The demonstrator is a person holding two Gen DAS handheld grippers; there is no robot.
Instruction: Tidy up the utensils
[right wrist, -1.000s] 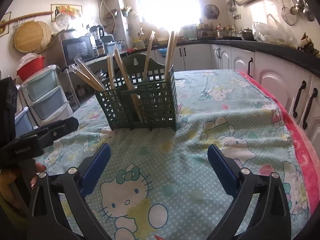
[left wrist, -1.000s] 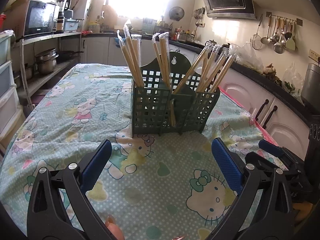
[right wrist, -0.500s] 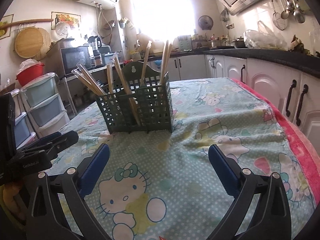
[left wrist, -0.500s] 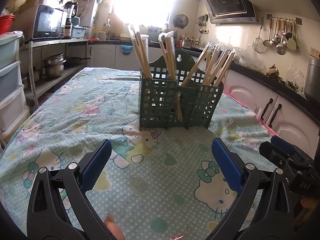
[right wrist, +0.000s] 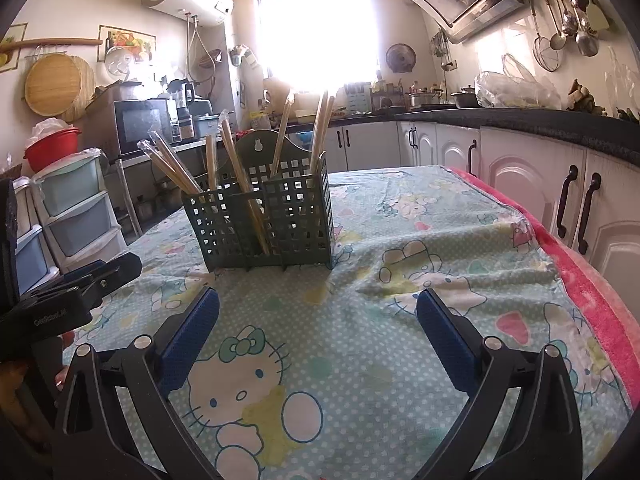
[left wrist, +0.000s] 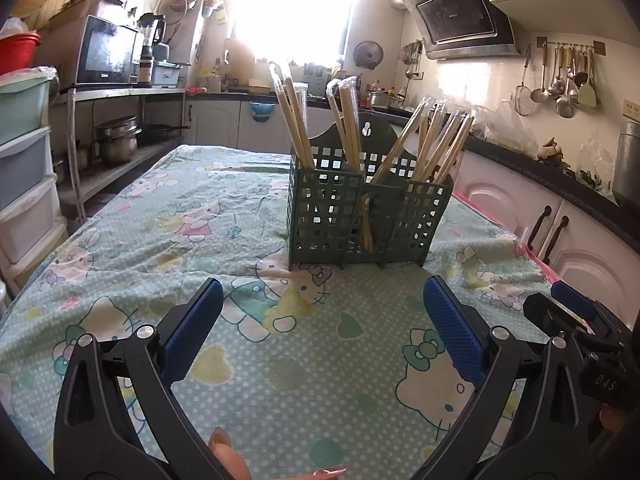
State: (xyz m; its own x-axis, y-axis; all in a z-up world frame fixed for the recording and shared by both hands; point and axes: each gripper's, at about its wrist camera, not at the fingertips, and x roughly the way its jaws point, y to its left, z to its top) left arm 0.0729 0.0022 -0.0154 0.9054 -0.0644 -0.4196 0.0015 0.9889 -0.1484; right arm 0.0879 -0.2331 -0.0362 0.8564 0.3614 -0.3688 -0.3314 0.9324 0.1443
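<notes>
A dark green lattice utensil holder [left wrist: 364, 216] stands upright on the Hello Kitty tablecloth [left wrist: 160, 240]. Wrapped wooden chopsticks [left wrist: 436, 144] stand in its compartments, leaning outward. The holder also shows in the right wrist view [right wrist: 264, 224], with its chopsticks [right wrist: 176, 168]. My left gripper [left wrist: 320, 336] is open and empty, low over the cloth, short of the holder. My right gripper [right wrist: 318, 334] is open and empty, also short of the holder. The right gripper's body shows at the right edge of the left wrist view [left wrist: 580, 336].
White kitchen cabinets [right wrist: 520, 184] under a dark counter run along the right. A pink cloth edge [right wrist: 580, 280] marks the table's right side. Plastic drawers [right wrist: 76, 216] and a shelf with pots [left wrist: 116, 144] stand on the left.
Both grippers have drawn back and tilted up a little from the holder, so it looks smaller and more level. Both stay open and empty.
</notes>
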